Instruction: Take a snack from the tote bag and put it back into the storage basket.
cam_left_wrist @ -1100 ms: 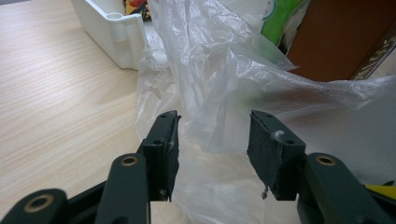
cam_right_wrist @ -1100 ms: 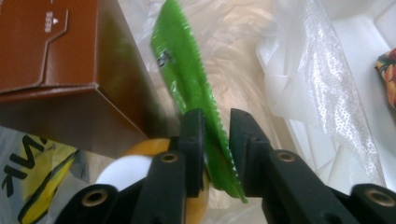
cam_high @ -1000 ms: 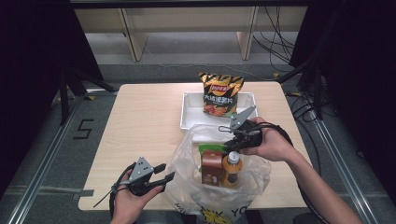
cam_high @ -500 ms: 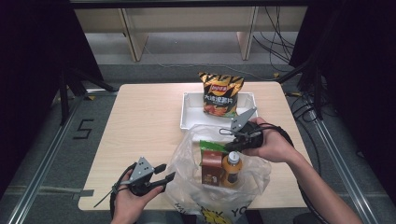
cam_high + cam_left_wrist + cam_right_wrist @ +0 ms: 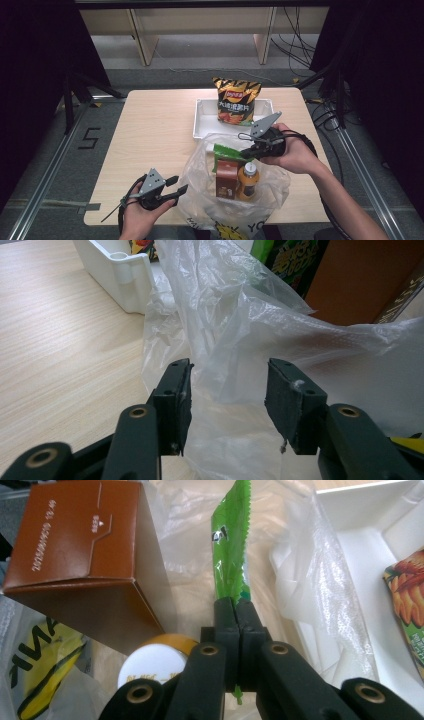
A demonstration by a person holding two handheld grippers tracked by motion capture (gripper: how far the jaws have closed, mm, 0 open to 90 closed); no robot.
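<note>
Right gripper view: I am clamping the jaws of the right gripper [image 5: 235, 611] on the edge of the green packet [image 5: 231, 550], which is standing in the plastic bag [image 5: 300, 565].
Left gripper view: I am holding the left gripper [image 5: 227, 385] released, its jaws apart with bag film between them, unpinched.
High view: I am seeing the brown carton [image 5: 226, 176] and bottle [image 5: 248, 180] sitting in the bag on the surface [image 5: 150, 130], beside the packet.
Behind: chips bag [image 5: 236, 101] is leaning in the white tray [image 5: 202, 117].

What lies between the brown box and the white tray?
In the right gripper view, the green packet stands between the brown box and white tray.
</note>
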